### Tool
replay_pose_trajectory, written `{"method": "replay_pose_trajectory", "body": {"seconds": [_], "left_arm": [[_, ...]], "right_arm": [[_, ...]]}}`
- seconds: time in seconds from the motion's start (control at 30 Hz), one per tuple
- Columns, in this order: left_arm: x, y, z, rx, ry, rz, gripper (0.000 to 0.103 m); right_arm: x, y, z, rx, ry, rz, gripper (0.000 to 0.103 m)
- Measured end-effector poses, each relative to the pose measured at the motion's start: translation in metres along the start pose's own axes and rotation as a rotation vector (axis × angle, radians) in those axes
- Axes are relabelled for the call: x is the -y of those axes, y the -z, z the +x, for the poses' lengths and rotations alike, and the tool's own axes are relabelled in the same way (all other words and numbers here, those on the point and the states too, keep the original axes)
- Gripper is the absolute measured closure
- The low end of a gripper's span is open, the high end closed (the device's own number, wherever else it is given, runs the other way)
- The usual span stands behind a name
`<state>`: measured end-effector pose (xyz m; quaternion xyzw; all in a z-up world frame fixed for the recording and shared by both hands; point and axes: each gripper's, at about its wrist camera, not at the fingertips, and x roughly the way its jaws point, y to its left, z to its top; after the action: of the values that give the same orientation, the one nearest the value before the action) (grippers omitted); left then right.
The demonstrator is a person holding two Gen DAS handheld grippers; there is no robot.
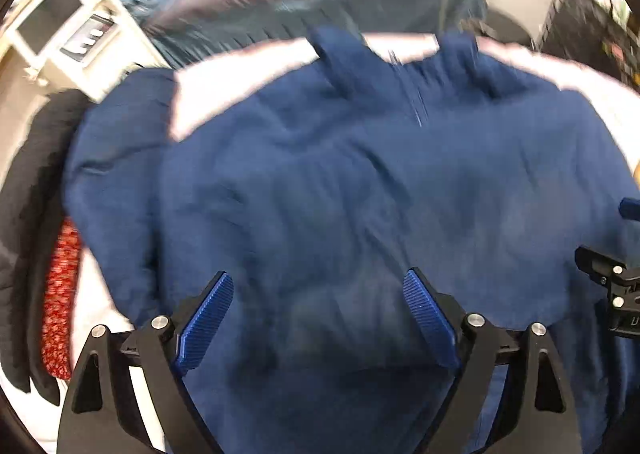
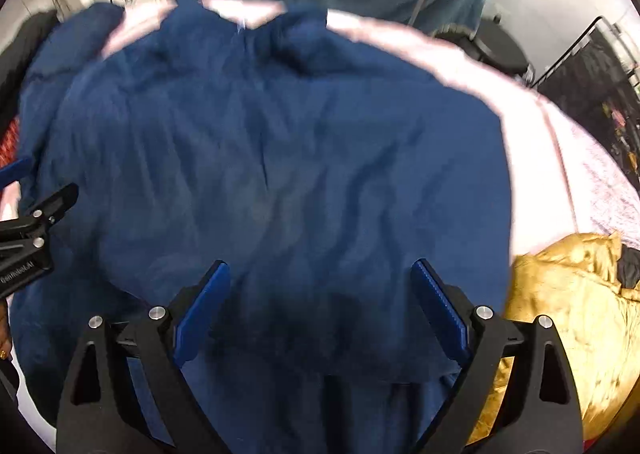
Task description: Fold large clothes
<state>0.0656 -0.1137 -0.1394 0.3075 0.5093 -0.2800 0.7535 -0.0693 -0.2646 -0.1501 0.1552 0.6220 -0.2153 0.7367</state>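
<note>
Both grippers hang low over the cloth, pointing steeply down. Nearest in the left wrist view is the left gripper, its ribbed blue pads spread wide with nothing pinched between them. The right gripper is just as wide apart and just as empty, dark fabric lying under the gap.

Biggest thing in the room is the bed with its pale pink cover. Spread across most of it is the blue garment, a large zip-front piece with its collar away from me and its near hem beneath the two grippers. It looks roughly flat, though creased through the middle.

To my eye the step in hand is taking fresh holds for a fold. I would have each gripper come down on an outer edge or corner, not on the middle, and bite through only the layers that are meant to travel. Lift both sides together and level, carry the hem toward the collar, and lay it down before letting go so the creases do not bunch.

Beside it, on the right, a gold satin cloth sits crumpled; on the left, a red patterned cloth and dark clothes lie at the bed's side.

No basket, box or bin shows itself, so I can name nothing held in one.
</note>
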Motion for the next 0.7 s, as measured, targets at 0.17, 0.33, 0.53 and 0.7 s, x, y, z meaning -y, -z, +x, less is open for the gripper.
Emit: {"method": "replay_pose_trajectory", "body": {"seconds": [0.17,0.33,0.53,0.7], "left_arm": [[0.000,0.006,0.054,-0.123,0.024,-0.008,0.005],[-0.013,-0.004,0.069,-0.168,0.093,-0.030,0.004],[-0.020,-0.011,0.076,-0.165,0.096,-0.059,0.004],[-0.024,-0.012,0.078,-0.151,0.088,-0.071,0.004]], "right_arm": [[-0.005,0.006,0.037,-0.078,0.043,-0.049,0.006],[-0.002,-0.002,0.052,-0.112,0.029,-0.007,0.005],[0.006,-0.005,0.060,-0.067,-0.009,0.057,0.004],[0.004,0.003,0.055,-0.025,-0.003,0.054,0.004]]}}
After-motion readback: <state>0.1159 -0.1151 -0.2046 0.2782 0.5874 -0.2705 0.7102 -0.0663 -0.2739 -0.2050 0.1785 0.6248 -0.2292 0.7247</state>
